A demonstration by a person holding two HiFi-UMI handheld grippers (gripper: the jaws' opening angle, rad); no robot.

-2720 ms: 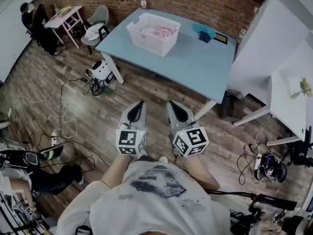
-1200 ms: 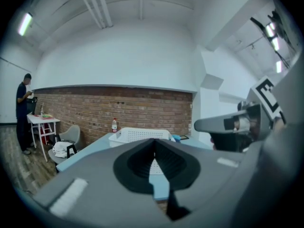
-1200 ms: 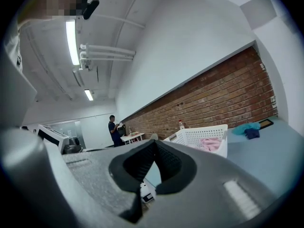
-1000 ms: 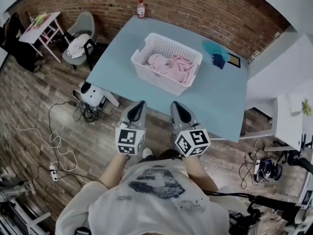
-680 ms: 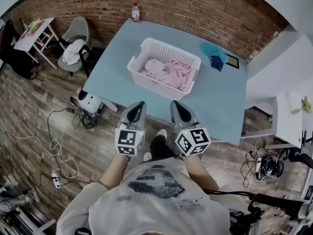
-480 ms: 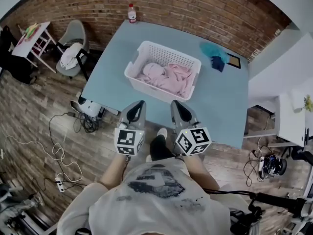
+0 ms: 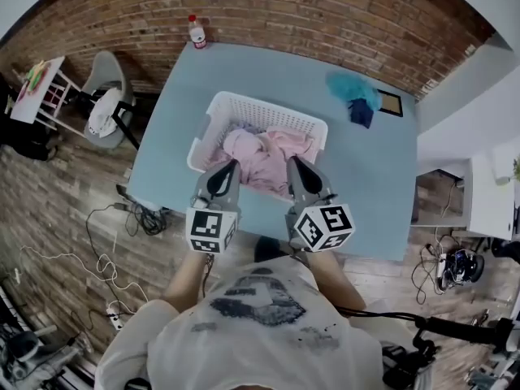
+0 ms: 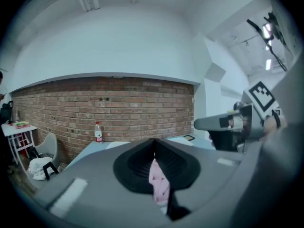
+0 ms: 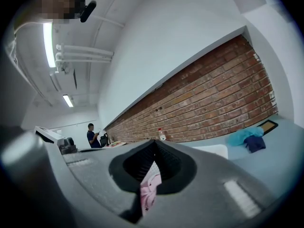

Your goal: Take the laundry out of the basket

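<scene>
A bottle (image 7: 195, 32) stands at the far left corner of the tabletop (image 7: 268, 67), well clear of the work. The basket (image 7: 272, 109) sits near the person's edge, within easy reach, with the pink laundry (image 7: 258, 154) heaped inside it — none looks to be out yet. The left gripper (image 7: 231, 166) hangs over the basket's near left side, its fingers (image 8: 135, 167) pressed together on nothing; pink shows only through the gap below their tips. The right gripper (image 7: 292, 163) hangs alongside over the near right side, fingers likewise pressed together and empty — a ready pose, I judge, before they spread and dip in. Further right a teal cloth (image 7: 351, 90) and a dark cloth (image 7: 360, 113) lie touching on the tabletop, outside the basket.
</scene>
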